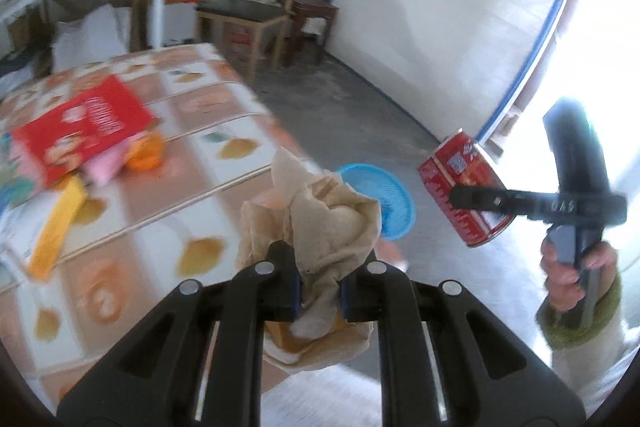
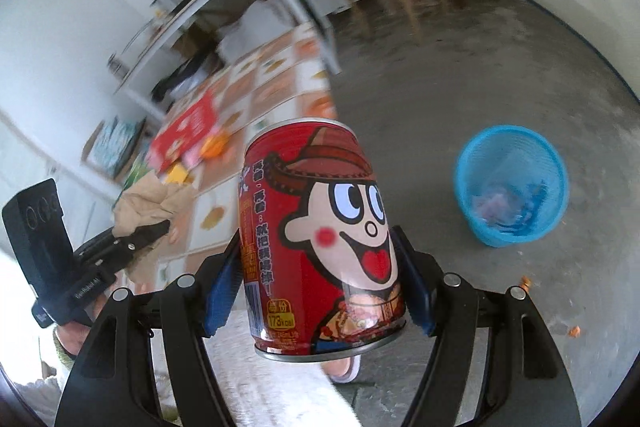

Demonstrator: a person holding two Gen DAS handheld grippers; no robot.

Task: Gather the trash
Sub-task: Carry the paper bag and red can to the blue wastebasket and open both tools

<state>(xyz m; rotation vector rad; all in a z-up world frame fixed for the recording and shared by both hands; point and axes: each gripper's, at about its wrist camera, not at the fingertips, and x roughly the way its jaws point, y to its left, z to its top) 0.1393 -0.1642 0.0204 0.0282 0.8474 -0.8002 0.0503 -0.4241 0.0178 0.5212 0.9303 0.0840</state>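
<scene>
Left gripper (image 1: 318, 291) low centre, jaws nearly closed, pinching; right gripper (image 2: 320, 279) low centre, jaws wide, clamping

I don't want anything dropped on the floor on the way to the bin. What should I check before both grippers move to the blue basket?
1. Left gripper clamped on the crumpled paper: ok, the paper is pinched between the pads.
2. Right gripper clamped on the red can: ok, pads press both sides.
3. Can square in the grip: not ok, it sits tilted.
4. Blue basket upright with its mouth open: ok, standing on the floor.
5. Room left in the basket: ok, only some scraps at the bottom.
6. Floor clear between table and basket: cannot tell, only part shows.
</scene>
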